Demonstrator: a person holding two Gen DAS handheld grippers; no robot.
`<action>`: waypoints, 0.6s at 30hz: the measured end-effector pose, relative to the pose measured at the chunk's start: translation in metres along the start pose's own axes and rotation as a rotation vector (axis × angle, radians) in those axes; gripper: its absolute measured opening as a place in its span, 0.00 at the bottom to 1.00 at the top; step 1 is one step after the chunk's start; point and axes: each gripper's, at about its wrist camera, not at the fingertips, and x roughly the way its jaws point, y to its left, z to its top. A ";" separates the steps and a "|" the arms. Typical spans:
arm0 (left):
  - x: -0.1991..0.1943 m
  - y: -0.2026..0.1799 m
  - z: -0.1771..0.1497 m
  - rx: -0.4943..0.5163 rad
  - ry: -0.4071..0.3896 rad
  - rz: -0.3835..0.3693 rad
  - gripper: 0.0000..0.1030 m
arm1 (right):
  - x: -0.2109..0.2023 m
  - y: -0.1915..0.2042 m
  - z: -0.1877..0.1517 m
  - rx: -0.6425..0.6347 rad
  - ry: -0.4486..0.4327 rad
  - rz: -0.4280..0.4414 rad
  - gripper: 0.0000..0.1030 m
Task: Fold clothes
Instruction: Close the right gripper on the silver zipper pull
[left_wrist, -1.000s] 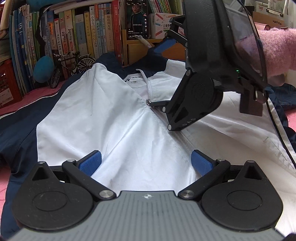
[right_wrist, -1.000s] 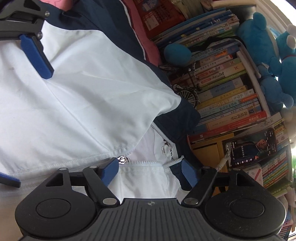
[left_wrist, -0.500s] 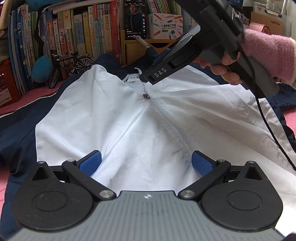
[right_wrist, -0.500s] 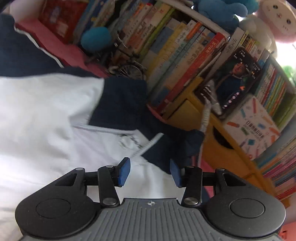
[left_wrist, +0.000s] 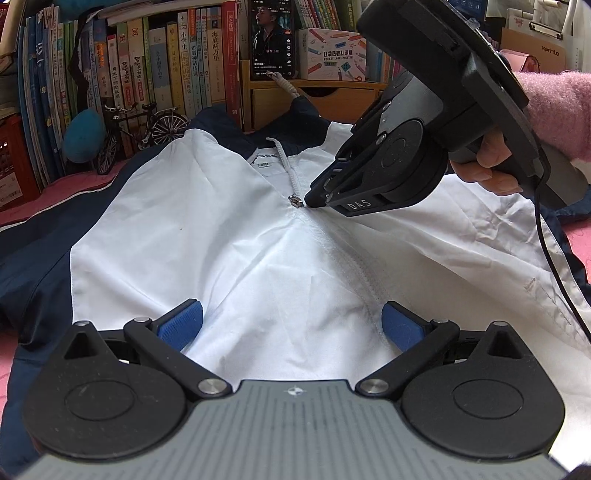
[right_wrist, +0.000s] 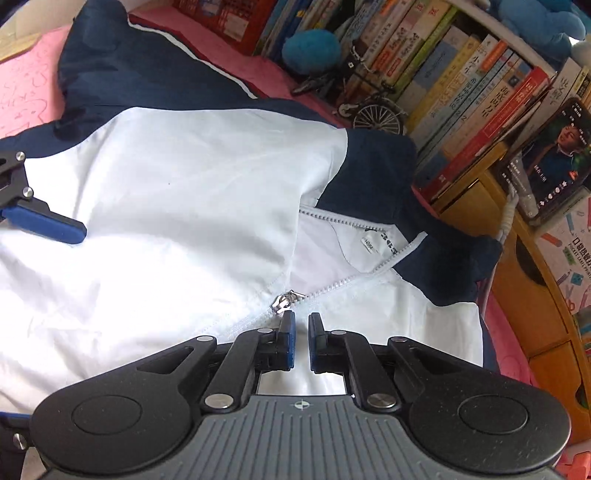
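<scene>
Jacket, thin, soft and light, lies flat on the pink bed. Right gripper is closing, nearly shut, near the zipper pull; left gripper gapes wide.

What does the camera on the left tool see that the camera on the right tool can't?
Only the left view shows the person's hand and pink sleeve holding the right tool.

Only the right view shows the blue plush toys on top of the books, and the narrow gap between the right tool's closing pads, with nothing between them.

Both show the white and navy jacket, its zipper pull, the toy bicycle and the phone.
</scene>
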 end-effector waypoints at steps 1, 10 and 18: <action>0.000 0.000 0.000 0.000 0.000 0.000 1.00 | 0.000 0.000 -0.001 0.009 -0.006 -0.005 0.11; 0.000 -0.001 0.001 -0.005 -0.002 -0.001 1.00 | 0.031 -0.003 0.020 0.037 -0.049 -0.160 0.11; 0.000 0.000 0.001 -0.006 -0.003 -0.003 1.00 | 0.007 -0.066 0.003 0.471 -0.072 0.126 0.40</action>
